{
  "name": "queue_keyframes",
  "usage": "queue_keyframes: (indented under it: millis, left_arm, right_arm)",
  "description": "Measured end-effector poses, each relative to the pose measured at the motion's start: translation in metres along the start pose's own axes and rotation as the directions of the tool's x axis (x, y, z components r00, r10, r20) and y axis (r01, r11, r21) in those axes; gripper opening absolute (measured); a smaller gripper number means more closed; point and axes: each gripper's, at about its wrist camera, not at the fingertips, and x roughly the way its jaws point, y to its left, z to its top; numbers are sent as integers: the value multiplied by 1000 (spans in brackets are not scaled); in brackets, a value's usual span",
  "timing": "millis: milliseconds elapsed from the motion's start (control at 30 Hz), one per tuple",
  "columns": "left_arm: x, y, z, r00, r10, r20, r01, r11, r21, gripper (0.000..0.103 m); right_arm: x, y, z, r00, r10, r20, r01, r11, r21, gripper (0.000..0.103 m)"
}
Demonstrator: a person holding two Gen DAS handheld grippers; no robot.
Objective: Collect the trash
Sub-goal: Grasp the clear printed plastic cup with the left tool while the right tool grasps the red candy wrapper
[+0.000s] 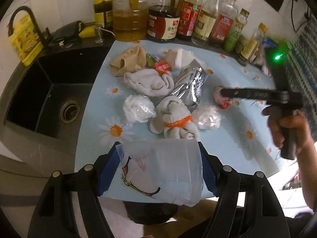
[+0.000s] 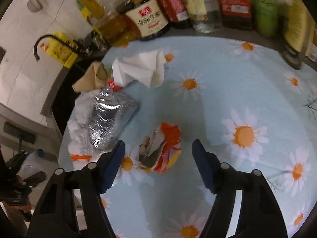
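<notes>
The left gripper (image 1: 158,170) is clamped on a pale plastic wrapper (image 1: 160,170) printed with a flower stem, its blue pads pressing the wrapper's two sides above the near edge of the counter. Ahead of it, on the light blue daisy-print mat (image 1: 227,144), the trash lies in a loose cluster: a crumpled silver foil bag (image 1: 190,87) in the middle, a grey cloth (image 1: 148,83) to its left, a second grey cloth tied with an orange band (image 1: 174,121) in front, and a ball of clear plastic film (image 1: 138,109) on each side of that bundle. Behind these sit a beige crumpled paper (image 1: 128,61), a small red packet (image 1: 162,66) and a white tissue (image 1: 182,57). The right gripper (image 2: 158,158), held in a person's hand (image 1: 287,127), stands with its jaws apart on either side of a crumpled orange and yellow wrapper (image 2: 162,150) lying on the mat; the pads are close but clear of it, so nothing is gripped. That wrapper lies just right of the foil bag, apart from the main heap. A row of oil and sauce bottles (image 1: 168,21) lines the back wall, and a black sink (image 1: 53,97) with a black faucet (image 1: 23,19) lies left of the mat.
</notes>
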Motion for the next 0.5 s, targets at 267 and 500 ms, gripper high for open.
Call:
queue_keyframes:
  millis: [267,500]
  left_arm:
    - [-11,-10,-9,999,44,6,-44,997,-58,72]
    - [-16,-12,-11,999,49,21,-48,997,-61,72]
  right_arm:
    - [6,-1,-3,1000,24,4,-24,999,-40,50]
    - [-11,3,-4,999,40,36,-39,999,-29,50]
